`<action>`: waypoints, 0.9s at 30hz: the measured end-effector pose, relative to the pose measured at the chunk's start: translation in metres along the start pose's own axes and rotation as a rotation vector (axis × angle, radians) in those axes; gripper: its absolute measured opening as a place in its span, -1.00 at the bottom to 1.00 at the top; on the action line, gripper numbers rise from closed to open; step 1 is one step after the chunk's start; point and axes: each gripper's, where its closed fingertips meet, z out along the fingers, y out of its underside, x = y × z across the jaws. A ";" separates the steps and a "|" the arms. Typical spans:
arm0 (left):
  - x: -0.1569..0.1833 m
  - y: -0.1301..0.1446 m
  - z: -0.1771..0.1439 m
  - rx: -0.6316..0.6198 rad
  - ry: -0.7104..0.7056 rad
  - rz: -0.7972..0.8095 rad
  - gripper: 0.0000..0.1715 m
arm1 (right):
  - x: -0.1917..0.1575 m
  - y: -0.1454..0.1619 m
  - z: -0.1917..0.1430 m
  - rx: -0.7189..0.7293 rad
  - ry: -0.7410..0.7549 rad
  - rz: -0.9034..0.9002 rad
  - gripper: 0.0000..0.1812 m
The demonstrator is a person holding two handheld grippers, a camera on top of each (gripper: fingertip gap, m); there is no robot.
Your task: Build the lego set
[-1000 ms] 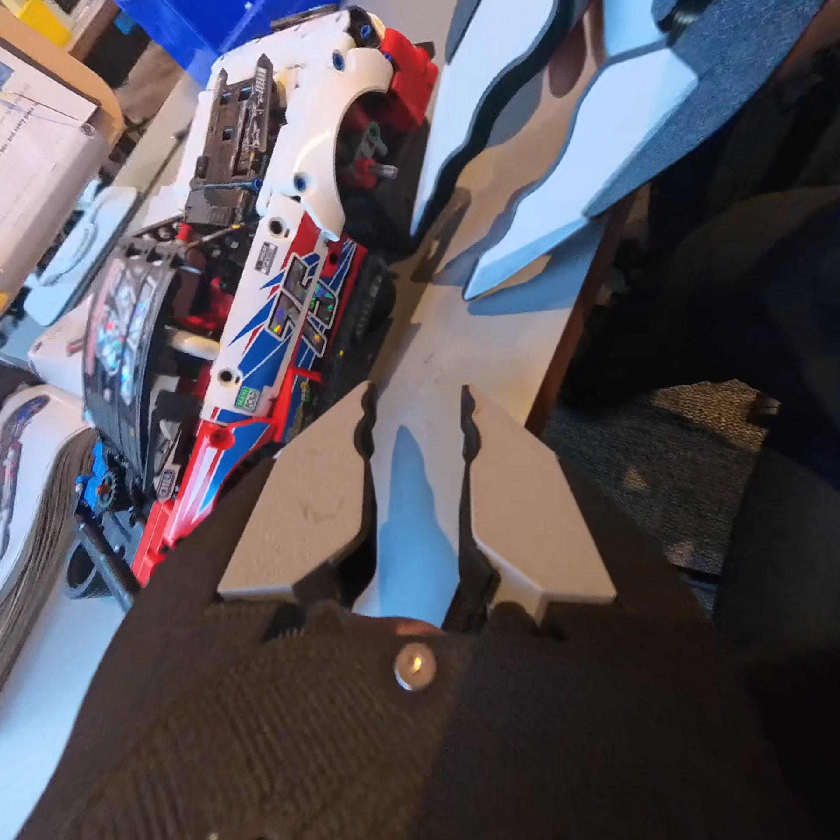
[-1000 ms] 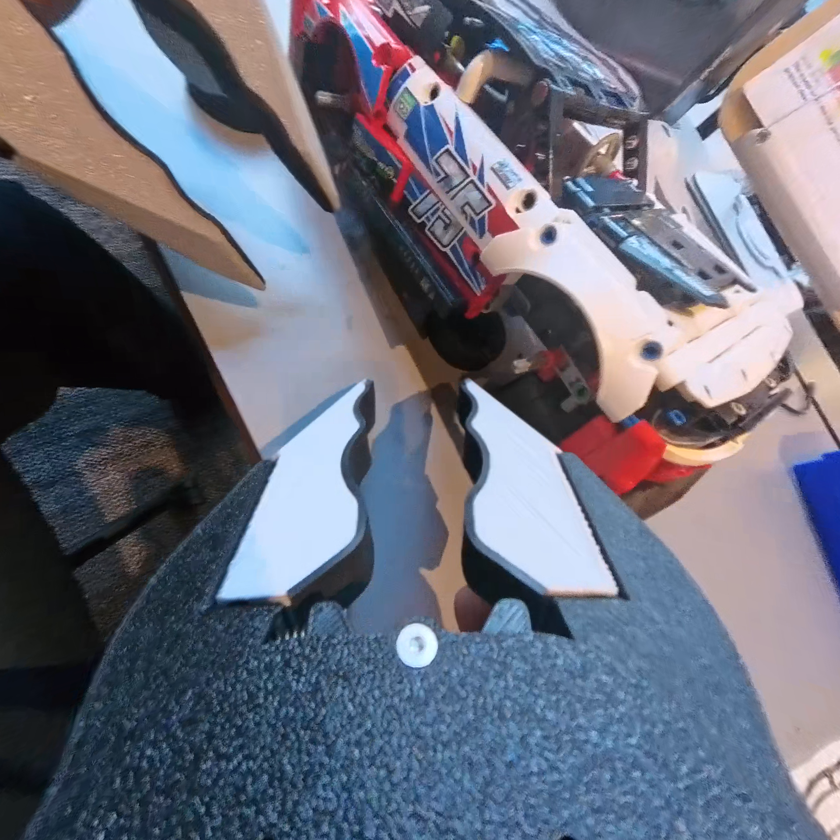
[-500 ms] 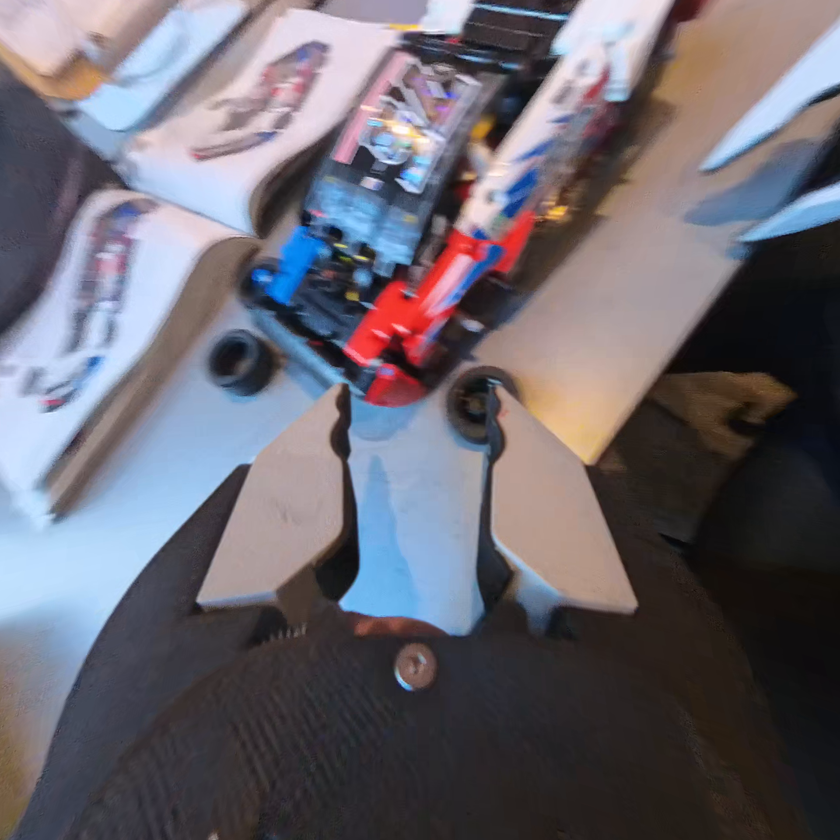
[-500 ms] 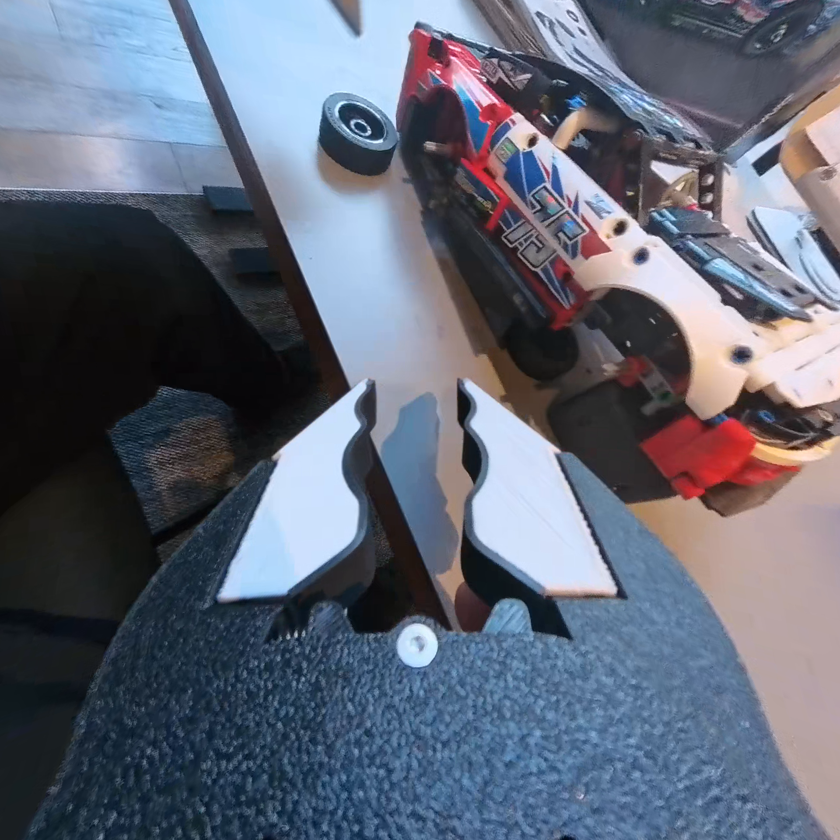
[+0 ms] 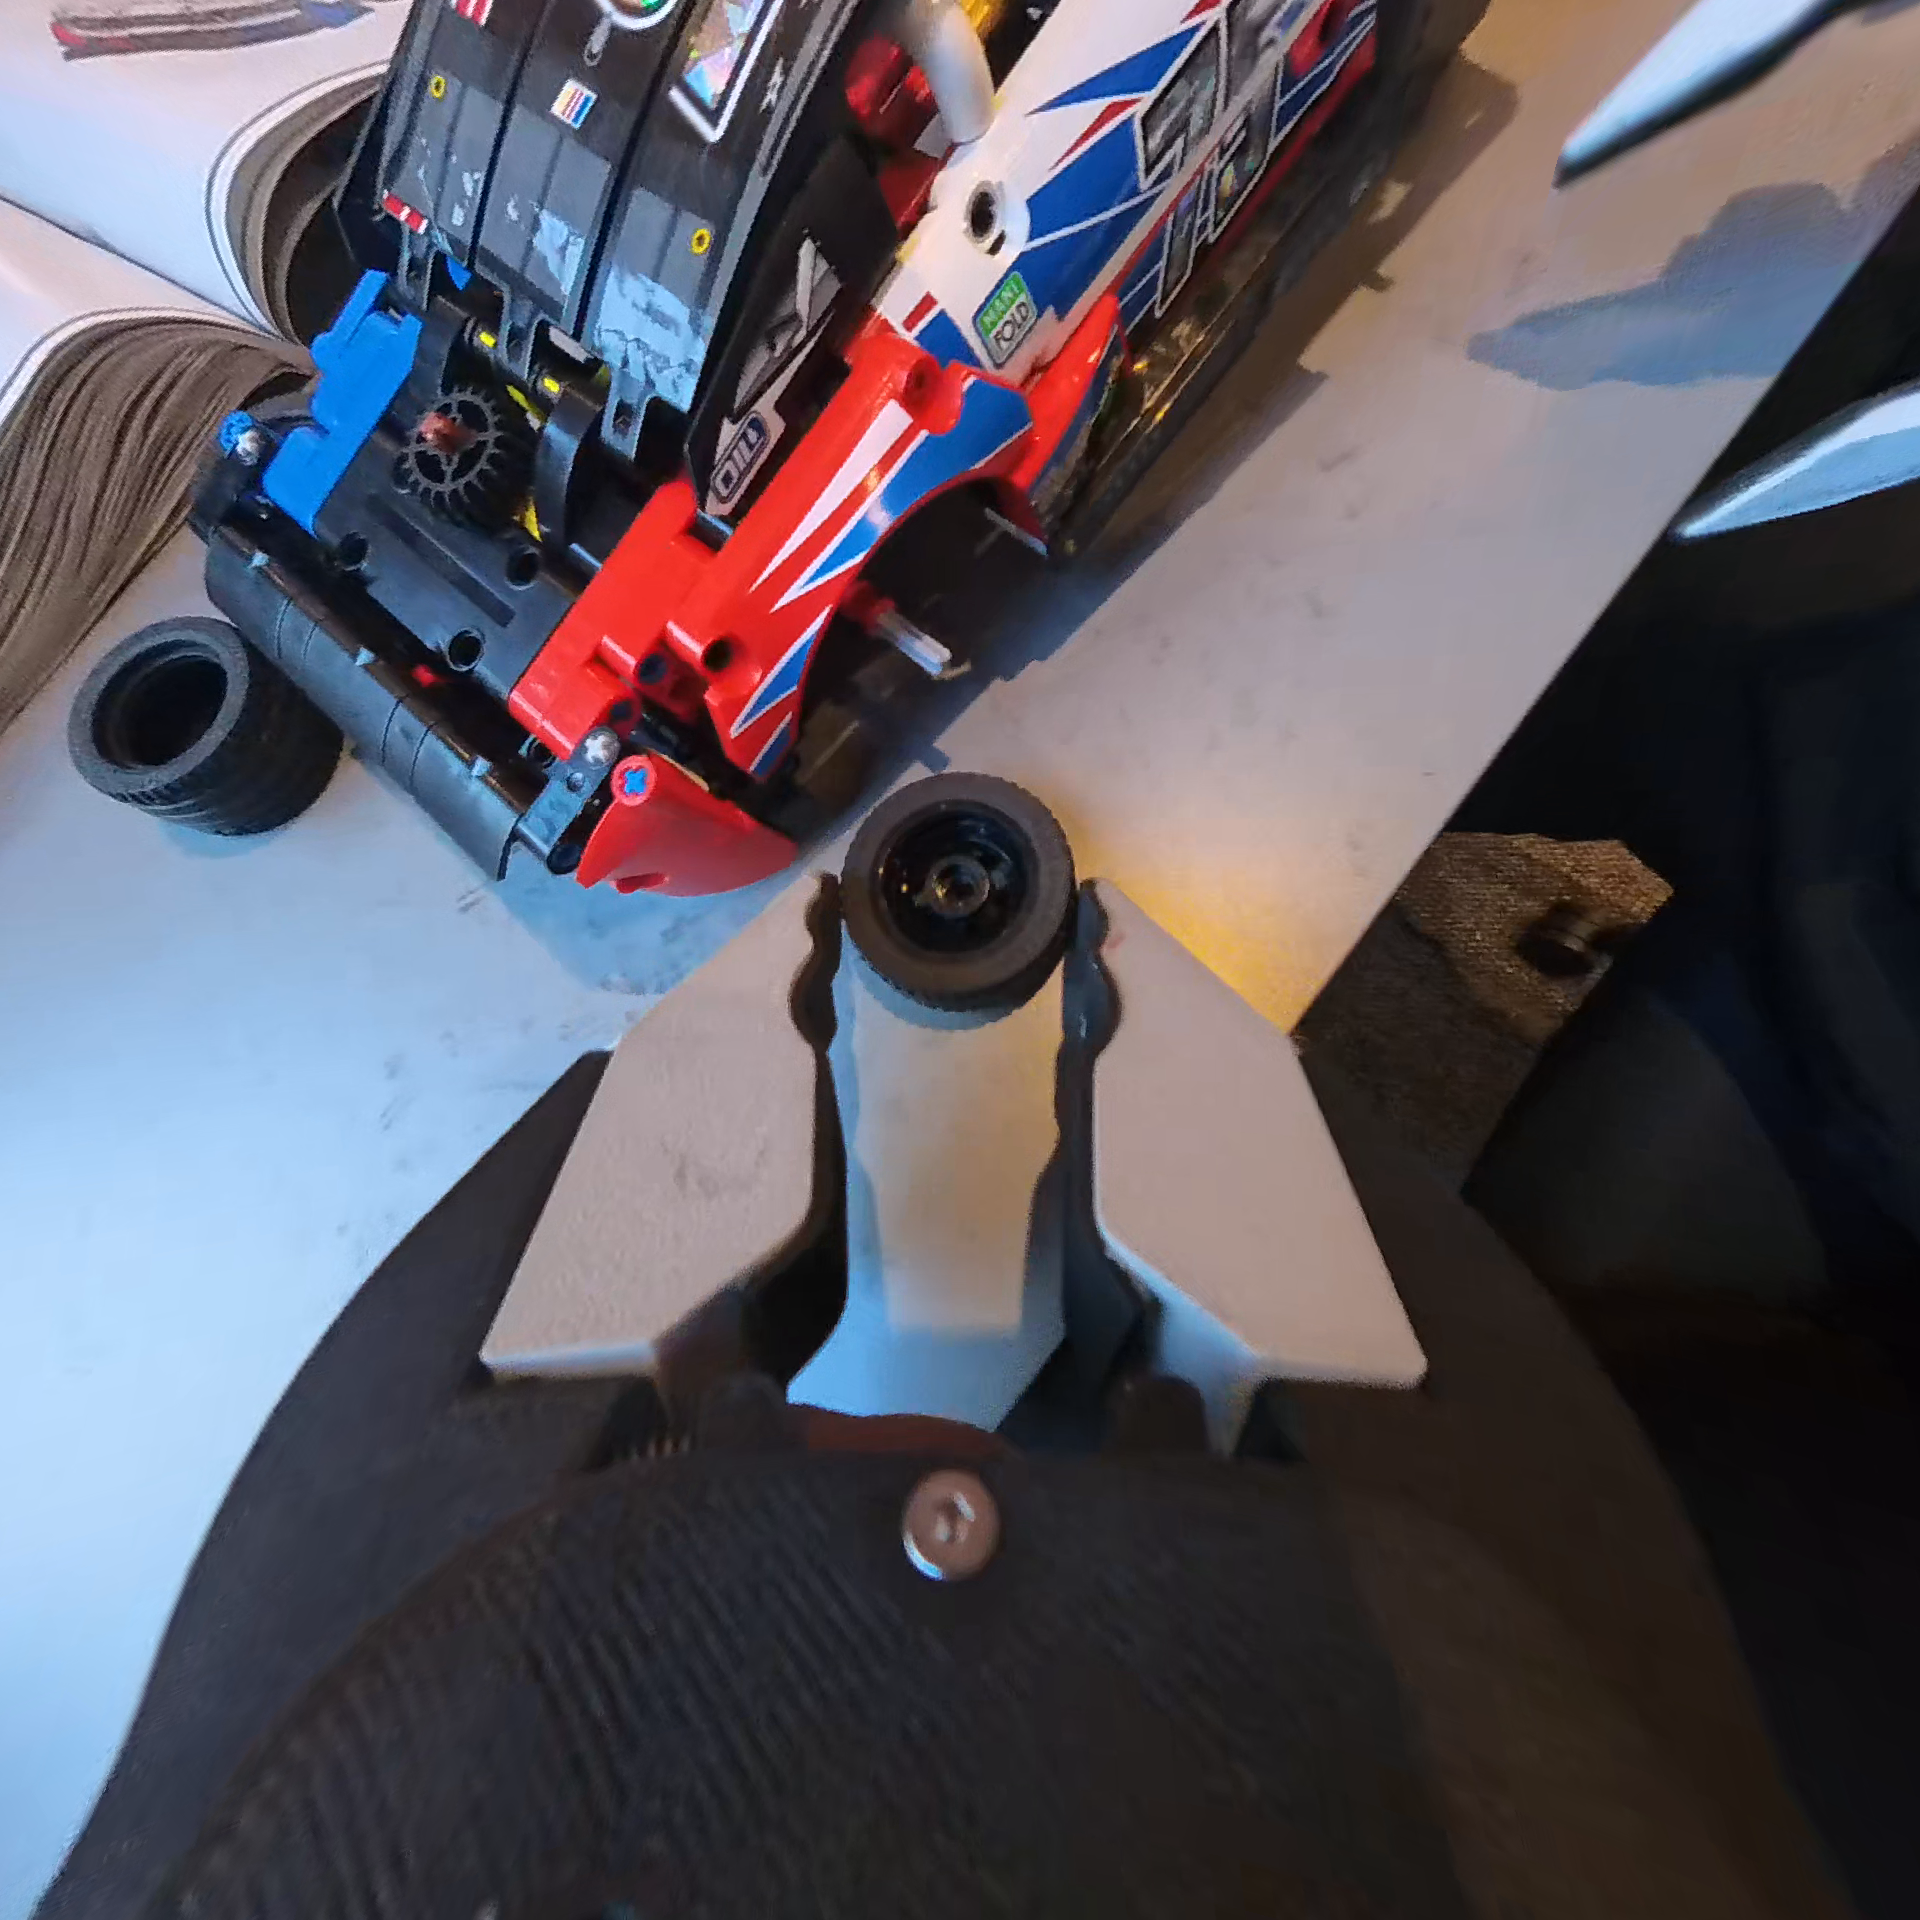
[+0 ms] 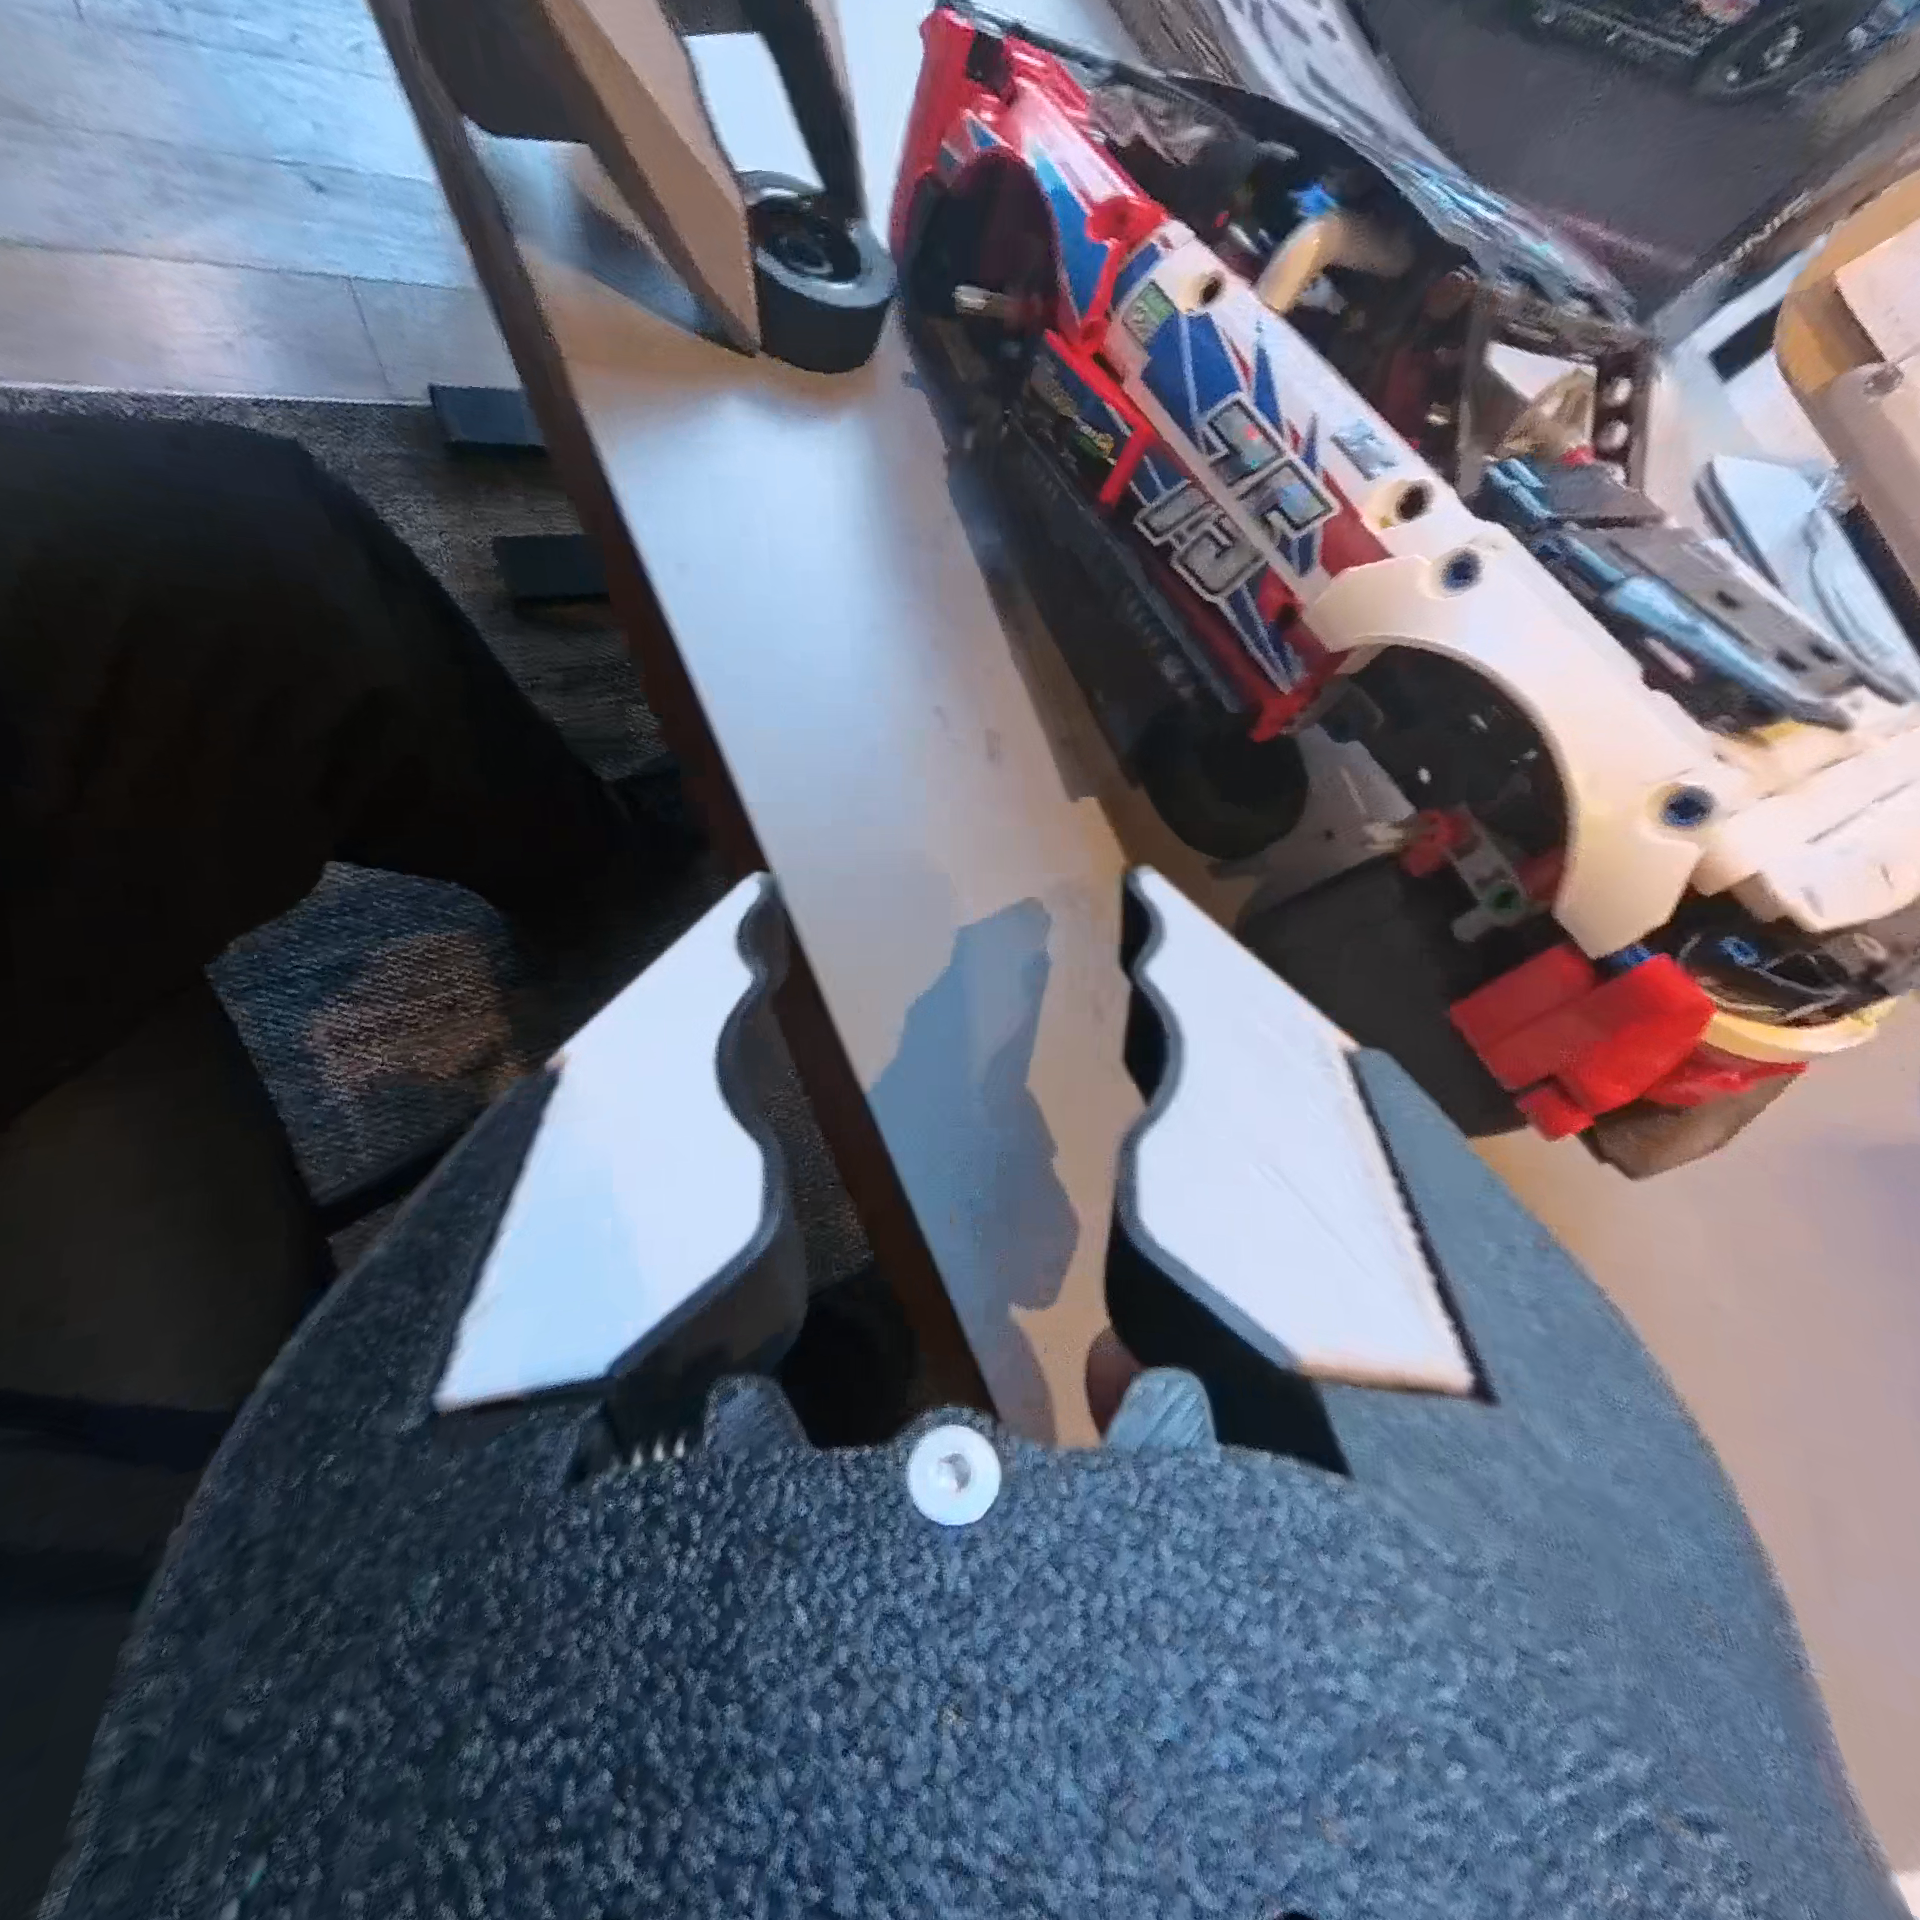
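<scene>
The red, white and blue lego car lies on the grey table, with a bare axle stub in its rear wheel arch. A small black wheel rests on the table just behind the car. My left gripper is shut on this wheel, with a fingertip on each side. The right wrist view shows the car, the wheel and the left gripper's fingers far off. My right gripper is open and empty over the table's front edge.
A loose black tyre lies left of the car's rear. Thick instruction booklets lie at the far left. A cardboard box stands beyond the car. The table's front edge drops to carpet. The bare axle stub lies around 4 centimetres away from my left fingertips. It turns up in the right wrist view as well.
My left gripper swung from beside the car to its rear end and closed round the small wheel. My right gripper pulled back toward the table edge and opened wider.
</scene>
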 end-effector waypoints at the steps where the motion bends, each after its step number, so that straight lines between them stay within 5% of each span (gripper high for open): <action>1: 0.000 0.000 0.000 0.000 0.002 -0.004 -0.52 | 0.005 0.000 0.001 -0.003 -0.003 0.023 -0.23; 6: -0.011 0.000 0.001 -0.009 -0.049 0.022 -0.51 | 0.018 -0.001 0.011 -0.012 -0.061 0.116 -0.15; 13: -0.016 -0.024 -0.023 0.081 -0.071 0.080 -0.44 | 0.001 -0.010 0.010 0.031 -0.140 -0.100 0.24; 16: -0.019 -0.056 -0.032 0.178 -0.001 0.065 -0.11 | -0.014 -0.002 0.013 -0.033 -0.314 -0.077 0.46; 20: -0.032 -0.081 -0.013 0.163 -0.037 0.174 0.21 | -0.016 0.011 0.026 -0.170 -0.332 -0.108 0.71; 27: -0.023 -0.088 0.028 0.113 -0.042 0.323 0.22 | -0.012 0.018 0.040 -0.226 -0.298 -0.189 0.70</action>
